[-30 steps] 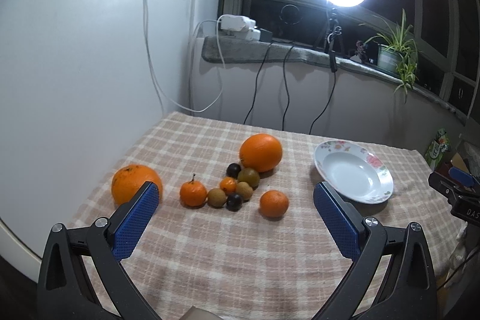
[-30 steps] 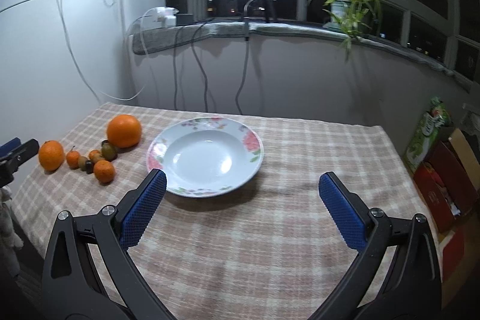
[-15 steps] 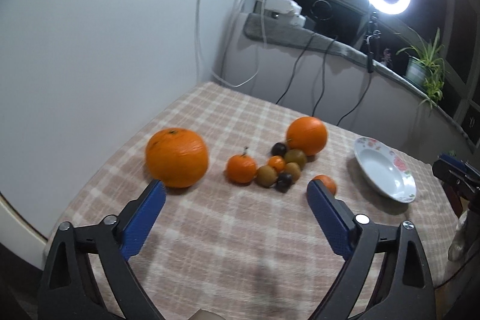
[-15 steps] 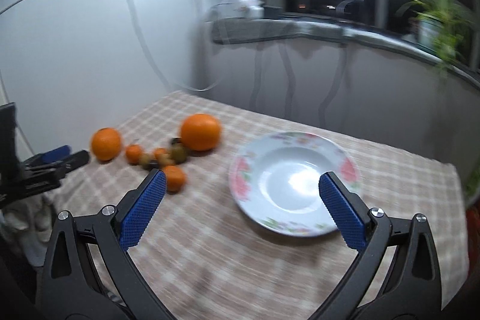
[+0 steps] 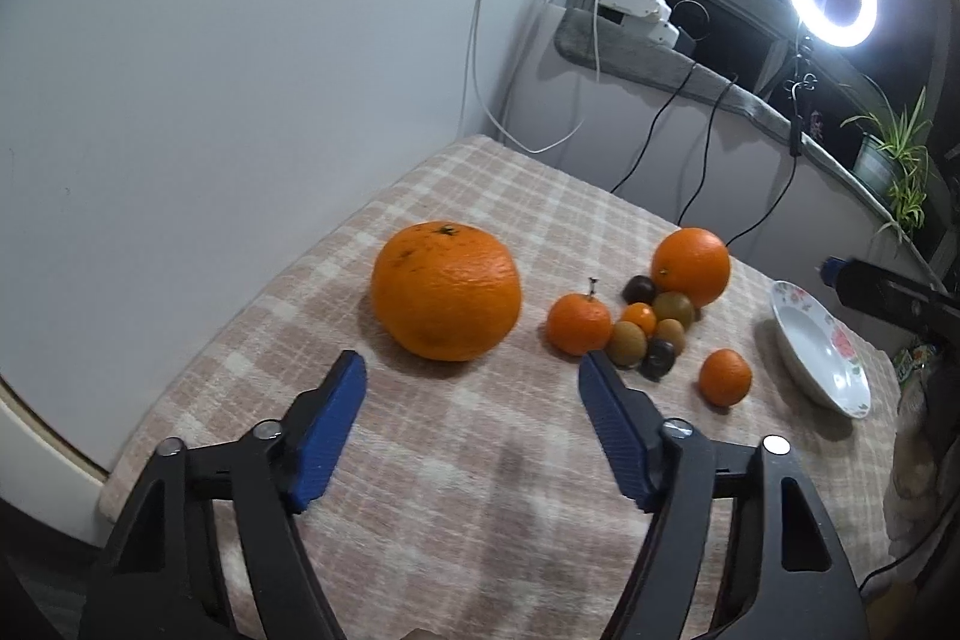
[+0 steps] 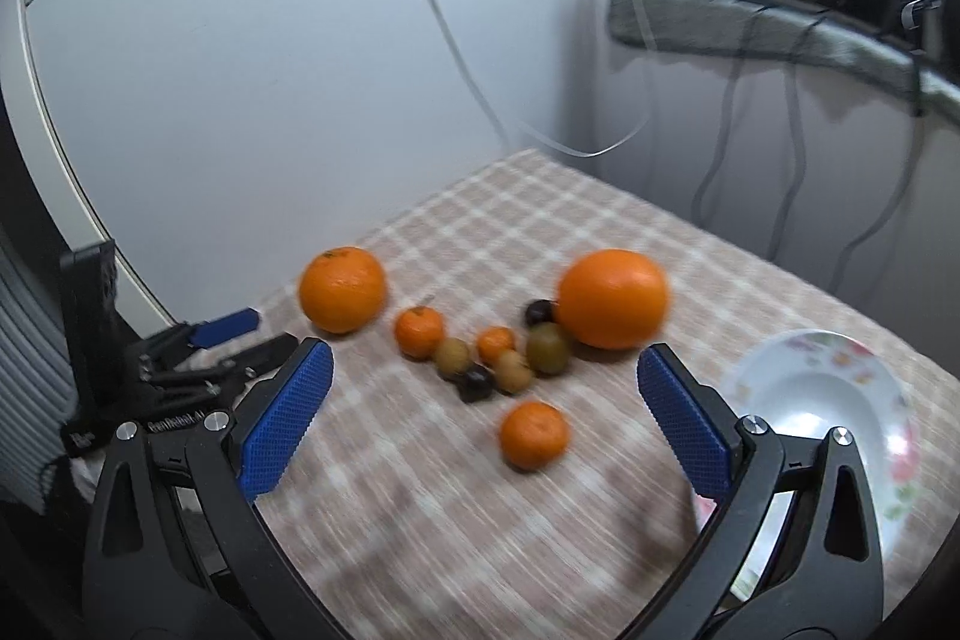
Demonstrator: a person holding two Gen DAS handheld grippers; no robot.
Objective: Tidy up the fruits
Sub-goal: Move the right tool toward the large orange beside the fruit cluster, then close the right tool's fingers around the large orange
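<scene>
Both wrist views low over table (image 5: pixel 480 490), sharing fruit cluster (image 6: pixel 498 352)

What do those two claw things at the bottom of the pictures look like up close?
Both are alike. The left gripper and right gripper each have two black plastic arms with triangular cut-outs and silver screws, tipped with blue pads in a fine dotted texture. No sleeves show.
</scene>
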